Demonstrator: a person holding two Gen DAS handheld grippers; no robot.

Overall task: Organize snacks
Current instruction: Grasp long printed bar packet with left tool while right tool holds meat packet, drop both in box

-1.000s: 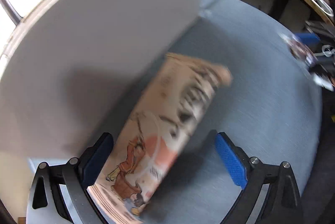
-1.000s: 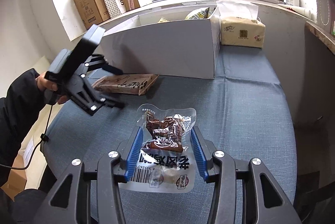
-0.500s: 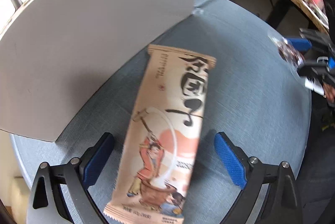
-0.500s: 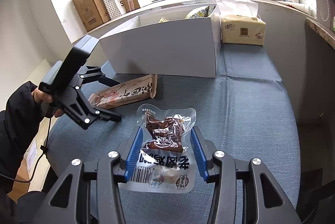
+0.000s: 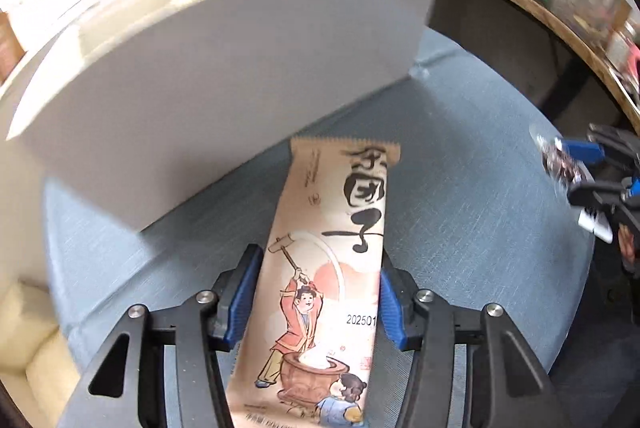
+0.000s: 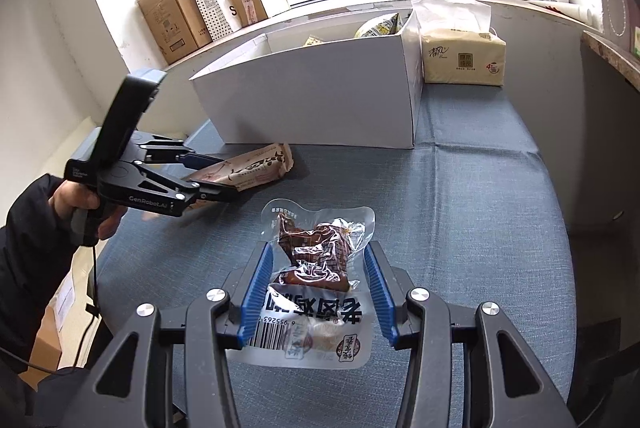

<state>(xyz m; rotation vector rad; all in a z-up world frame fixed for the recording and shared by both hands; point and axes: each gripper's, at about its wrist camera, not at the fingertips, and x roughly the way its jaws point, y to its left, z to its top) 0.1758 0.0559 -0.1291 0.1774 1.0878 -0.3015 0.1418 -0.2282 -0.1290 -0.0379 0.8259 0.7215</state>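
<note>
My left gripper (image 5: 316, 292) is shut on a long tan snack packet (image 5: 332, 268) with a cartoon figure, on the blue cloth just in front of the white box (image 5: 224, 68). From the right wrist view the left gripper (image 6: 216, 180) pinches that packet (image 6: 256, 168) low over the table. My right gripper (image 6: 316, 292) is shut on a clear vacuum pouch of brown meat (image 6: 316, 268). The white box (image 6: 320, 100) holds a few snack bags (image 6: 380, 24).
A tissue pack (image 6: 464, 56) stands right of the box. Cardboard boxes (image 6: 172, 16) sit on the window sill. The blue tablecloth (image 6: 480, 228) drops off at the right and left edges. The right gripper shows at the left wrist view's right edge (image 5: 580, 164).
My left gripper was open around the tan packet and has closed on its sides. The packet has turned straight between the fingers. The right gripper has kept its hold and barely moved.
</note>
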